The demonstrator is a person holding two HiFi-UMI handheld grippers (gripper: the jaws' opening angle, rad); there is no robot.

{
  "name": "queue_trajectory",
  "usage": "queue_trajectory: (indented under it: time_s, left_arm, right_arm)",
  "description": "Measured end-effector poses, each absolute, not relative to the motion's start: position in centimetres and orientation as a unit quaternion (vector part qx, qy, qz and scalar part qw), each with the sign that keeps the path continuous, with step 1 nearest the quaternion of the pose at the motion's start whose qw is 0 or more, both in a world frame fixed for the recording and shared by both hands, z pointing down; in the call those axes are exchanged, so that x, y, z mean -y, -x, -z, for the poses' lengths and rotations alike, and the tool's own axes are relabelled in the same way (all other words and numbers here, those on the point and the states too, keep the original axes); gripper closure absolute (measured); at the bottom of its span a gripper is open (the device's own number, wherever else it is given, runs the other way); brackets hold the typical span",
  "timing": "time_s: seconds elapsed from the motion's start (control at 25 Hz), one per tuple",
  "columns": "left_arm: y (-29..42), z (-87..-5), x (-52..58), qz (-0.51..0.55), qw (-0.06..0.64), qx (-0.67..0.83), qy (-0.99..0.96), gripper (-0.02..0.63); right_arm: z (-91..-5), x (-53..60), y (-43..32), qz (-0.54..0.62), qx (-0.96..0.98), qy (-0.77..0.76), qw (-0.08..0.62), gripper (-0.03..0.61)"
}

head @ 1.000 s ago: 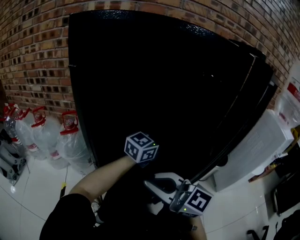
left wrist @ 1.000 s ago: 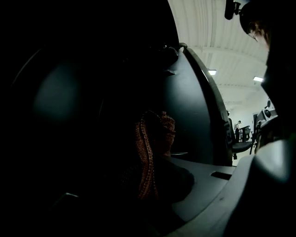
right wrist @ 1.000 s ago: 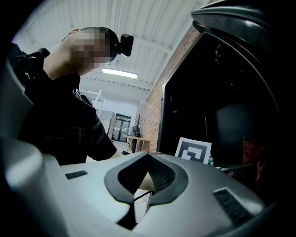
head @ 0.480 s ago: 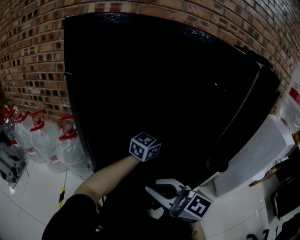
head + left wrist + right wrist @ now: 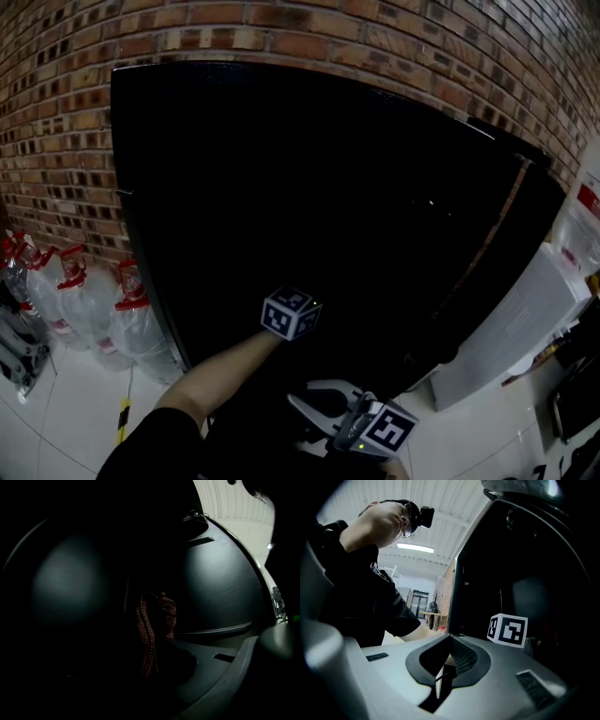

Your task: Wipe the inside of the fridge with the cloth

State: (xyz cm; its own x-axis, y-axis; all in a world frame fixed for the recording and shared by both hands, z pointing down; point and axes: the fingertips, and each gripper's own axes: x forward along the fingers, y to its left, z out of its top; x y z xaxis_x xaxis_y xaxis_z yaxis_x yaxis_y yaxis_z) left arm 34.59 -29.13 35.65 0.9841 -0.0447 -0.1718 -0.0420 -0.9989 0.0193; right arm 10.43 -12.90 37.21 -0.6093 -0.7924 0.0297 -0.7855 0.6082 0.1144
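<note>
The fridge (image 5: 281,169) is a black cabinet against the brick wall, and its inside is almost wholly dark. My left gripper's marker cube (image 5: 292,312) shows at the end of a bare forearm reaching into it; the jaws ahead are lost in the dark. In the left gripper view, my left gripper (image 5: 151,670) is shut on a reddish-brown knitted cloth (image 5: 155,620) that stands up bunched before a dim inner wall (image 5: 220,588). My right gripper (image 5: 300,405) hangs lower, outside the fridge, jaws shut with nothing between them (image 5: 451,645).
Large water bottles with red caps (image 5: 89,295) stand on the white floor left of the fridge. A white box-like unit (image 5: 511,314) sits to its right. The fridge's dark right edge (image 5: 487,253) slants down toward the right gripper. Brick wall (image 5: 56,141) runs behind.
The left gripper's cube has shifted a little right and down in the head view, deeper toward the fridge. The right gripper has sunk slightly. The view has tilted, showing more brick above.
</note>
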Motion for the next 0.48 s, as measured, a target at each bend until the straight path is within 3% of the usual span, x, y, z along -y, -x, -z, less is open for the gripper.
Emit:
queue_trajectory:
  time_s: [0.48]
  left_arm:
    - [-37.0, -36.2, 33.3, 0.085, 0.022, 0.054, -0.995, 0.56]
  right_arm:
    - [-38.3, 15.2, -11.2, 0.018, 0.899, -0.436, 0.037, 0.574]
